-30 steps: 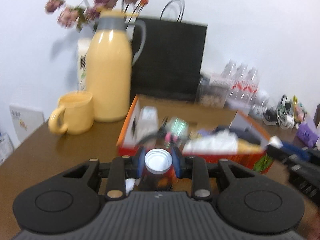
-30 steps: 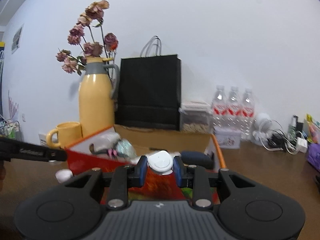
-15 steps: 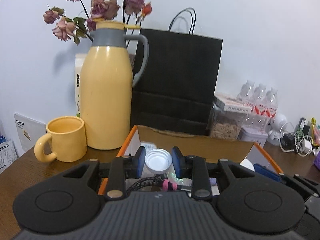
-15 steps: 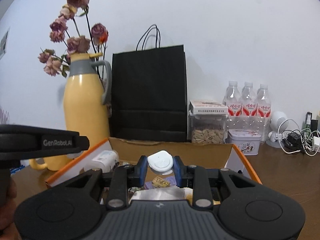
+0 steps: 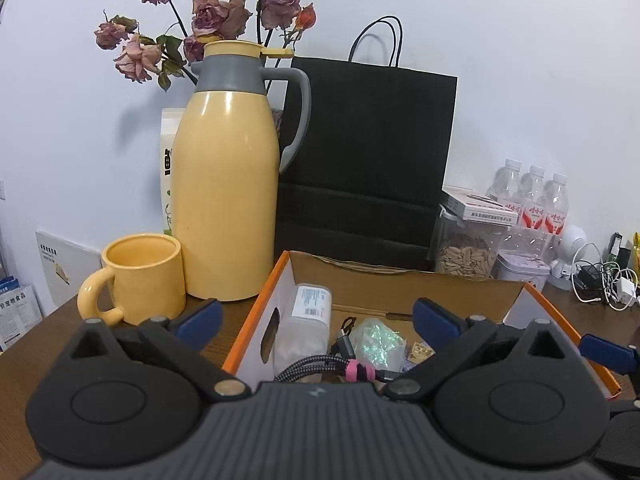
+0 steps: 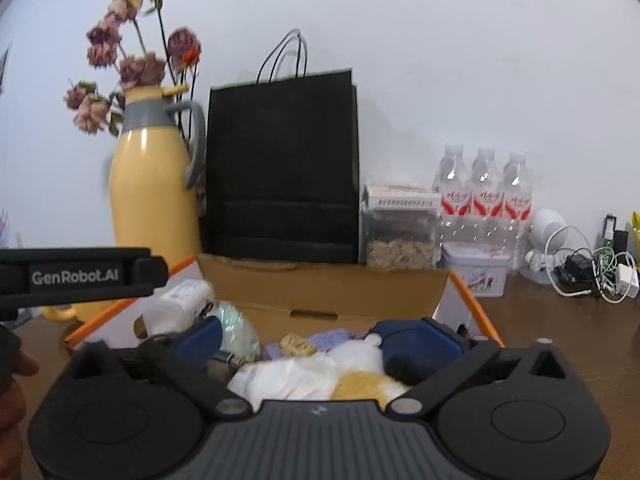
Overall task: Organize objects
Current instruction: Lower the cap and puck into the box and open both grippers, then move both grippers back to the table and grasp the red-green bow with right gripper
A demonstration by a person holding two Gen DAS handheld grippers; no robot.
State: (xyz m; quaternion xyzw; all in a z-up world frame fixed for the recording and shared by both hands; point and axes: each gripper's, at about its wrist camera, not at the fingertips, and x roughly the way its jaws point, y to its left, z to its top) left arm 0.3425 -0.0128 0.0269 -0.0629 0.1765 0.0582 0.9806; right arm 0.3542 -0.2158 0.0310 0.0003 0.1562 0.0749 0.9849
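Both grippers, left gripper [image 5: 316,322] and right gripper [image 6: 316,340], have just been opening and gape wide and empty over the orange-edged cardboard box [image 5: 256,332], where the gathered oddments lie.

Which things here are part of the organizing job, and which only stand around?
Job: orange-edged cardboard box; clear plastic bottle, braided cable with pink tie and white tissue in it; left gripper; right gripper.

Around: yellow thermos jug; yellow mug; black paper bag; water bottles.
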